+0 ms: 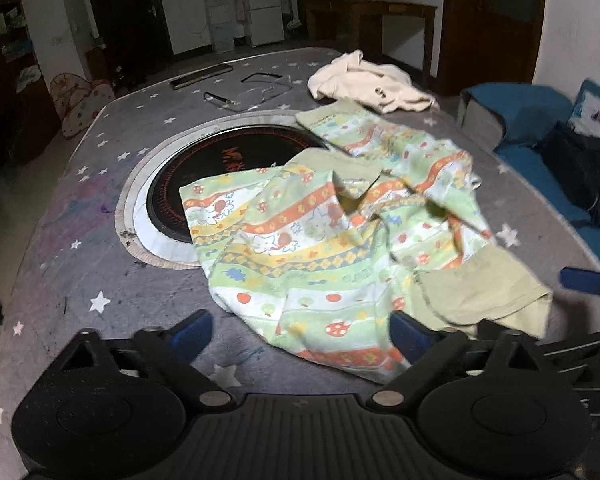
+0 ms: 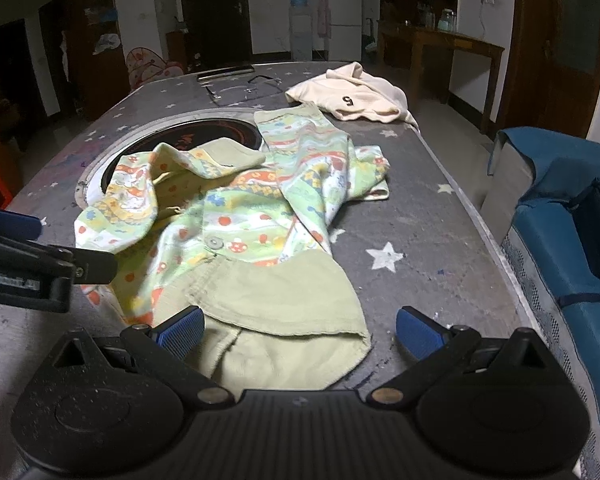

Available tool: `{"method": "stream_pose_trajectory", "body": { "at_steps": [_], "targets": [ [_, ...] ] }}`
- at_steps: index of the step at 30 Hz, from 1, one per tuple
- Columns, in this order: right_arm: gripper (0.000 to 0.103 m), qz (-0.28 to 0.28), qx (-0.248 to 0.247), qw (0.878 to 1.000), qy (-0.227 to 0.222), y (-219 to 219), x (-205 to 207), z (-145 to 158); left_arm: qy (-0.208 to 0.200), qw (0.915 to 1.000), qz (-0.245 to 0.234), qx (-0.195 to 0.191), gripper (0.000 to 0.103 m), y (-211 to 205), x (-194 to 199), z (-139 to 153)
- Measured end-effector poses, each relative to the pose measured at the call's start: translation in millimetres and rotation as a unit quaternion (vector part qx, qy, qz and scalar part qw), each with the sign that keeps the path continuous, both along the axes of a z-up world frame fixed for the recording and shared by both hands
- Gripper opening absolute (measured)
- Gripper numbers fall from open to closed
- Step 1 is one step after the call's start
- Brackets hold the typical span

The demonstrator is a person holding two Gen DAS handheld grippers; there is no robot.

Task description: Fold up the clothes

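With both the left gripper (image 1: 302, 332) and the right gripper (image 2: 298, 330) spread and holding nothing, the printed garment (image 1: 300, 240) lay crumpled on the table (image 1: 100, 280) partly over its round inset (image 1: 204, 168), where a single-layer pinch risked dragging it askew.

Soft printed cotton garment (image 1: 300, 248), matt grey table cover (image 1: 100, 264)

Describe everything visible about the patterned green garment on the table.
The patterned green garment lies crumpled and unfolded on the grey star-print table. It looks like soft cotton: bands of orange, yellow and white with small cartoon prints, plain olive cuffs and hem, one visible button. One part overlaps the round black cooktop. The hem sits between the right gripper's open jaws.
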State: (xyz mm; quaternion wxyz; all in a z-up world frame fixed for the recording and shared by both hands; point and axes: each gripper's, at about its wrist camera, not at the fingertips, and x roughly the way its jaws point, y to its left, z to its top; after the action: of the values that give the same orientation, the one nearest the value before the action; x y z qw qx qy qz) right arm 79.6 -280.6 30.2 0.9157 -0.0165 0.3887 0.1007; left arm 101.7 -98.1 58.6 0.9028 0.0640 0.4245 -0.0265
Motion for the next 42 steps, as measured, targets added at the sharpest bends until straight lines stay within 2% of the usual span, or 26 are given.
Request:
{"method": "stream_pose_trajectory", "body": {
  "at_steps": [1, 4, 6, 7, 9, 12, 21, 30, 40, 42],
  "targets": [
    [0.103, -0.001, 0.001, 1.0, 0.001, -1.2, -0.1, -0.4, 0.002, 1.0, 0.0, 0.003, 0.085, 0.4, 0.7, -2.5],
    [0.103, -0.001, 0.001, 1.0, 0.0, -3.6, 0.2, -0.9, 0.005, 1.0, 0.0, 0.006, 0.067, 2.9, 2.1, -8.2],
    [0.103, -0.001, 0.003, 1.0, 0.002, -4.5, 0.8, -1.8, 0.005, 1.0, -0.003, 0.005, 0.045, 5.5, 1.8, -9.9],
    [0.103, -0.001, 0.005, 1.0, 0.003, -4.7, 0.8, -2.3, 0.005, 1.0, -0.005, 0.004, 0.04, 6.5, 1.3, -10.4],
    [0.103, 0.001, 0.01, 1.0, 0.008, -4.8, 0.1, -3.8, 0.005, 0.9999, -0.009, -0.001, 0.02, 8.8, -0.9, -10.7],
    [0.101, 0.005, 0.013, 1.0, 0.012, -3.1, -3.2, -4.7, 0.003, 0.9999, -0.009, -0.007, 0.01, 14.3, -5.0, -10.2],
    [0.099, 0.037, 0.008, 0.999, 0.003, 5.7, -17.3, 4.2, 0.007, 0.9996, 0.001, -0.028, 0.004, 37.0, -27.6, -10.2],
    [0.093, 0.037, 0.013, 0.999, 0.002, 8.2, -14.5, 10.0, 0.002, 0.9992, 0.008, -0.039, 0.002, 63.6, -55.2, -3.5],
    [0.066, 0.048, 0.029, 0.998, 0.025, 21.3, -4.6, -1.6, 0.005, 0.9988, 0.008, -0.048, 0.003, 82.7, -74.8, -1.5],
    [0.063, 0.046, 0.029, 0.998, 0.025, 21.4, -3.1, -2.0, 0.0, 0.9985, 0.003, -0.055, 0.01, 81.4, -75.4, 2.9]
  ]
}}
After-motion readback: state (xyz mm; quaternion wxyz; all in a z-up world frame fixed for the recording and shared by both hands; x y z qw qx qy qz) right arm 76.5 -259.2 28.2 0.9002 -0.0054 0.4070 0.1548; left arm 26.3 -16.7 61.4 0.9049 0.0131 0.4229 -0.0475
